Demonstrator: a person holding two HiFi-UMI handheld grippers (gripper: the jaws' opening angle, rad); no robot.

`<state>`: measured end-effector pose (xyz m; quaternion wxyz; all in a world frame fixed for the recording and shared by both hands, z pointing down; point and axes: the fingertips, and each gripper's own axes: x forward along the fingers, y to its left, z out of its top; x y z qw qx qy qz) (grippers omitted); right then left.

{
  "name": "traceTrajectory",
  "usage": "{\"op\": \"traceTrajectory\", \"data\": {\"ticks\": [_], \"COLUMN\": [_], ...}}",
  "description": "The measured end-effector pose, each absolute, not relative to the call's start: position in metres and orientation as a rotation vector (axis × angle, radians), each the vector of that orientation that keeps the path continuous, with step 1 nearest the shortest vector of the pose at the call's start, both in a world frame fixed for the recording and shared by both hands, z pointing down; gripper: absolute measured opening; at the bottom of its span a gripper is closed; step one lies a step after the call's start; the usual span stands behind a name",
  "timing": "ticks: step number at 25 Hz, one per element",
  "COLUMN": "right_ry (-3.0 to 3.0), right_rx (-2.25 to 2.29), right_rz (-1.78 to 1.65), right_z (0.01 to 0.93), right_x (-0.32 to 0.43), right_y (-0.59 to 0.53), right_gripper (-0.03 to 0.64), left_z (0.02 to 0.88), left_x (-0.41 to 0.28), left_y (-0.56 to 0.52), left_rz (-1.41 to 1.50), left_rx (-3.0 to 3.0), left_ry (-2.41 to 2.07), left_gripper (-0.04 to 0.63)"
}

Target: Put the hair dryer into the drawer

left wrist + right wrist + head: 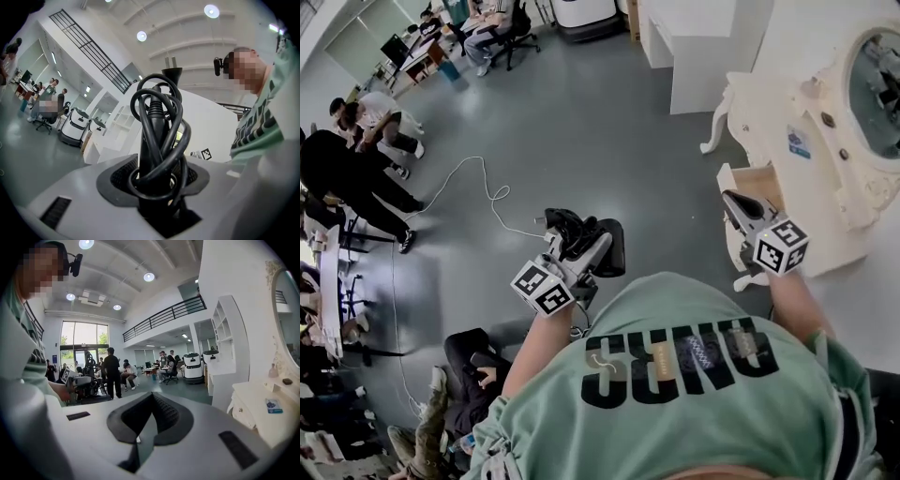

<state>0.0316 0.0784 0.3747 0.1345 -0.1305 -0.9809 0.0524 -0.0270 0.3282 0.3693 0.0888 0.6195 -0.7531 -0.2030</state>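
The fingers (121, 177) of the left gripper (157, 180) are clenched on the handle of a black hair dryer (157, 117). Its black cable is wound in loops round that handle, and the plug (171, 74) stands up at the far end. In the head view the left gripper (579, 255) holds the hair dryer (606, 246) over the grey floor (581, 122), in front of the person's green T-shirt (694, 394). That puts it left of the open pale wooden drawer (759, 183) and well apart from it.

The fingers (173, 416) of the right gripper (151, 397) meet at their tips with nothing between them. The right gripper (736, 202) hangs just beside the drawer, which is pulled out from a cream, carved dressing table (787, 94) with an oval mirror (877, 89) at the right. A thin white cable (487, 192) trails over the floor to the left, and several people (356, 159) sit or stand at the far left.
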Motion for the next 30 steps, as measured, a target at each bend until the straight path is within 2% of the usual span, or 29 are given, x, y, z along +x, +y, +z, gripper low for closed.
{"op": "traceTrajectory", "data": {"ticks": [9, 21, 30], "right_ry": [-2.81, -2.832, -2.827], "right_rx": [-0.292, -0.411, -0.481], "right_rz": [0.157, 0.141, 0.134], "right_z": [0.389, 0.399, 0.393], "right_x": [-0.059, -0.158, -0.239], "right_y": [0.068, -0.036, -0.085], "right_gripper": [-0.006, -0.006, -0.006], "left_z": [0.384, 0.389, 0.373], "left_x": [-0.128, -0.211, -0.273], "left_y": [0.329, 0.234, 0.196], "left_rz": [-0.619, -0.59, -0.688], "left_rx": [1.837, 1.762, 1.669], "left_ry": [-2.187, -2.271, -2.319], "left_gripper": [0.21, 0.21, 0.21]}}
